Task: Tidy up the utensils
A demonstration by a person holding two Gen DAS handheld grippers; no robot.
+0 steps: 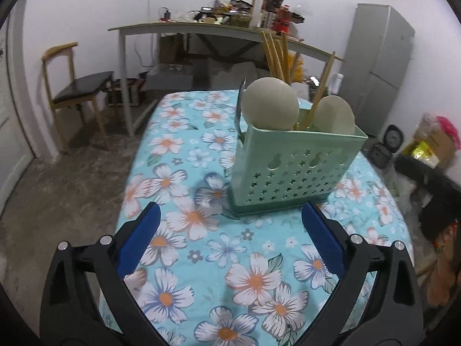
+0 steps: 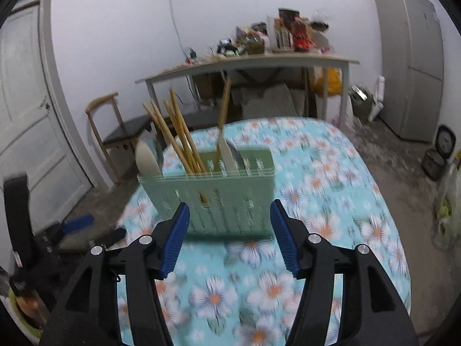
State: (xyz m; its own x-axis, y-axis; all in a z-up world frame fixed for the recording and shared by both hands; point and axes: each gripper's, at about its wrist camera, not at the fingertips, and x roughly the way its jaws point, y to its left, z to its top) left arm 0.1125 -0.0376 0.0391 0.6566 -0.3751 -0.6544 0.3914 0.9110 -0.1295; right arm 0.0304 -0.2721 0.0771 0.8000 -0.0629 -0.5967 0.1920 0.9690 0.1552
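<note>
Since the spoons and wooden chopsticks stand inside the green plastic star-hole holder, tidying looks done; the left gripper and right gripper near it are wide apart, holding nothing.

Probably a home: fridge, floral-clothed table.

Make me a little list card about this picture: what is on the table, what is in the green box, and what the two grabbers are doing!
table: flowered blue tablecloth
box: green utensil holder with star-shaped holes, standing upright
inside the box: wooden chopsticks, pale spoons
left gripper: open, empty, in front of the holder
right gripper: open, empty, close to the holder
loose utensils on the cloth: none visible
</note>
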